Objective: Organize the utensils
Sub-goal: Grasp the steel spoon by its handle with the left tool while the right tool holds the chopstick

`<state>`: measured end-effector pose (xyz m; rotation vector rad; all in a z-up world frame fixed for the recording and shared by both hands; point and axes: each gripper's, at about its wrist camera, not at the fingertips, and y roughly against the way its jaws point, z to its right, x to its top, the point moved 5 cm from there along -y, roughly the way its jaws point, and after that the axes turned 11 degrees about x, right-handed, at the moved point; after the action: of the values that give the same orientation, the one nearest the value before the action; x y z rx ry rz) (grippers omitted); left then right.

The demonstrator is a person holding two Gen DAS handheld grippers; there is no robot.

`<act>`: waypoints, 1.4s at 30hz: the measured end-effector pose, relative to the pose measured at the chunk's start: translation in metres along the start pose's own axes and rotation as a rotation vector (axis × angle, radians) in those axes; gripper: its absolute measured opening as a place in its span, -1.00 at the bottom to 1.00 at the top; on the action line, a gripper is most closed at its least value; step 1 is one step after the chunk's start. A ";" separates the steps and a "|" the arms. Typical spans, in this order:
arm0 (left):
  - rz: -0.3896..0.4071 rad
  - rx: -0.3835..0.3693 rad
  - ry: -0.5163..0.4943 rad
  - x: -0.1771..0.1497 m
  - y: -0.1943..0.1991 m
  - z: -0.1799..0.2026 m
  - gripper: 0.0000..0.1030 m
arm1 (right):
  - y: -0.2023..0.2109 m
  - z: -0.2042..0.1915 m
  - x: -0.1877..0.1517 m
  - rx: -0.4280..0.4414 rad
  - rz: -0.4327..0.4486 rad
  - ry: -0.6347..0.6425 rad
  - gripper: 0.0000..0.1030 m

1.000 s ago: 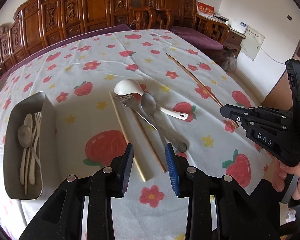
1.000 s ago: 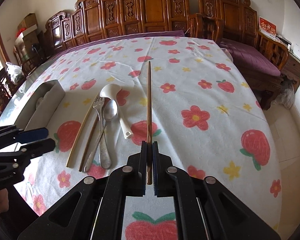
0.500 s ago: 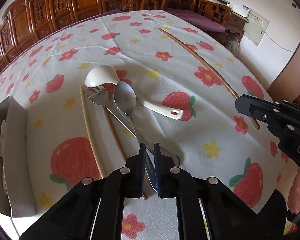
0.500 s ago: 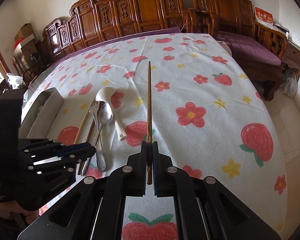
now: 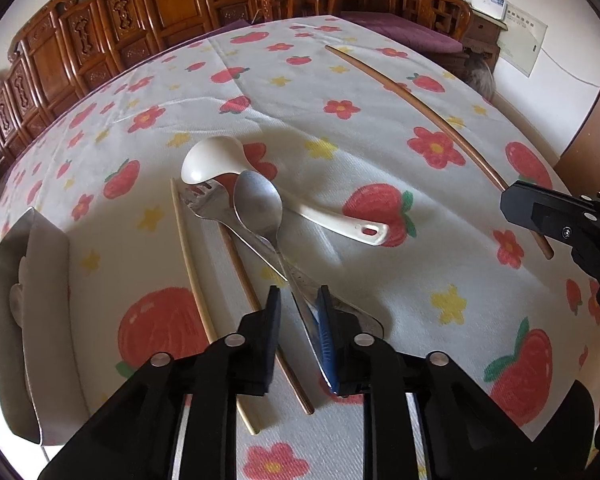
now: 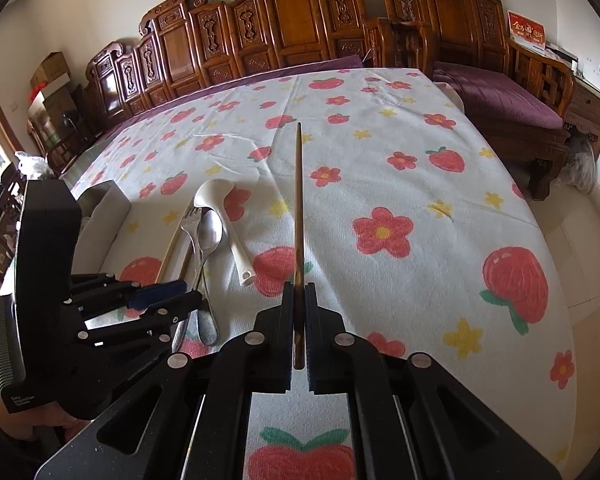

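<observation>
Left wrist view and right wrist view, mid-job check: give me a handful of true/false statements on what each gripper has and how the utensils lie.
1. The right gripper is shut on a brown chopstick. True.
2. The left gripper is open, with a metal handle between its fingers. True.
3. The white ladle lies inside the metal tray. False: it lies on the tablecloth, its bowl over the fork tines.
4. The metal spoon lies bowl toward the left gripper. False: its bowl points away, handle toward the gripper.
5. A pale chopstick lies between the tray and the fork. True.
</observation>
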<state>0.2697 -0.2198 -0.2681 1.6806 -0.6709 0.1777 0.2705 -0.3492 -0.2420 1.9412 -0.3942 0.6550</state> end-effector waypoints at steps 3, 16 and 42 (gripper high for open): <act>-0.006 -0.014 0.014 0.001 -0.002 -0.004 -0.48 | 0.000 -0.001 0.000 0.002 -0.003 0.005 -0.88; -0.012 -0.058 0.006 -0.005 0.001 -0.005 -0.85 | 0.000 -0.004 0.000 0.009 -0.005 0.003 -0.88; 0.032 -0.056 -0.018 -0.005 0.019 -0.012 -1.00 | -0.004 -0.011 -0.004 0.009 -0.015 0.021 -0.88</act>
<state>0.2591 -0.2081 -0.2514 1.6198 -0.7104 0.1654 0.2660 -0.3381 -0.2436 1.9424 -0.3638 0.6680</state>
